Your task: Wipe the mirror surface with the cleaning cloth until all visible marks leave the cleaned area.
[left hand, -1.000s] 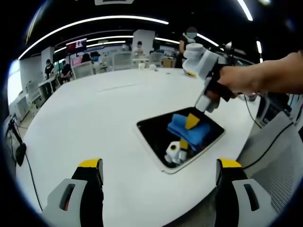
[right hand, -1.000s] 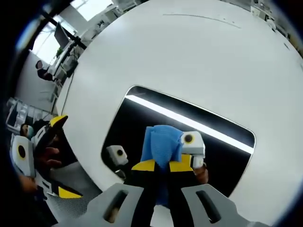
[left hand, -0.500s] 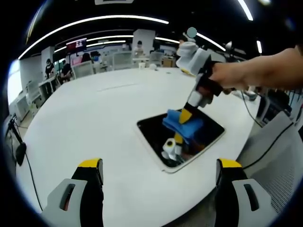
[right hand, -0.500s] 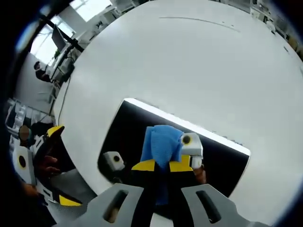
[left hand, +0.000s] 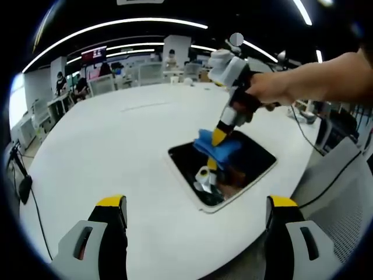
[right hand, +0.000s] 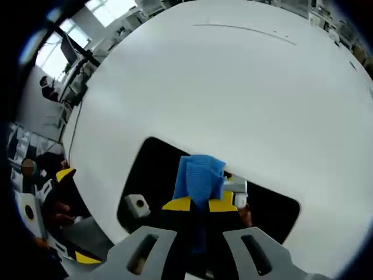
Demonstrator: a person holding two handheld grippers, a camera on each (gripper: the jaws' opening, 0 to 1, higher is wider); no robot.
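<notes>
Reaching in from the right side of the left gripper view, a person's bare hand (left hand: 274, 87) and forearm hold the right gripper (left hand: 218, 136) steeply downward, so that its yellow-tipped jaws point at the near-left part of the dark rectangular mirror with a pale frame (left hand: 247, 169). The jaws of this gripper are closed on the crumpled blue cleaning cloth (left hand: 213, 146), and the cloth is pressed against the mirror glass near its far-left corner. In the right gripper view the same right gripper (right hand: 199, 205) rises from the bottom with its two yellow tips close together, the blue cleaning cloth (right hand: 199, 178) is bunched between and above them, and the mirror (right hand: 154, 169) lies under it as a dark panel; reflections of the gripper parts are seen in the glass. The left gripper (left hand: 195, 233) is held low and away from the mirror, above the near edge of the large round white table (left hand: 116, 146), and its two grey jaws with yellow tips stand wide apart with nothing between them. The mirror lies flat on the table, near the edge on the person's side. Behind the table is an open office room with long ceiling light strips (left hand: 116, 26), desks, chairs and some people far away.
</notes>
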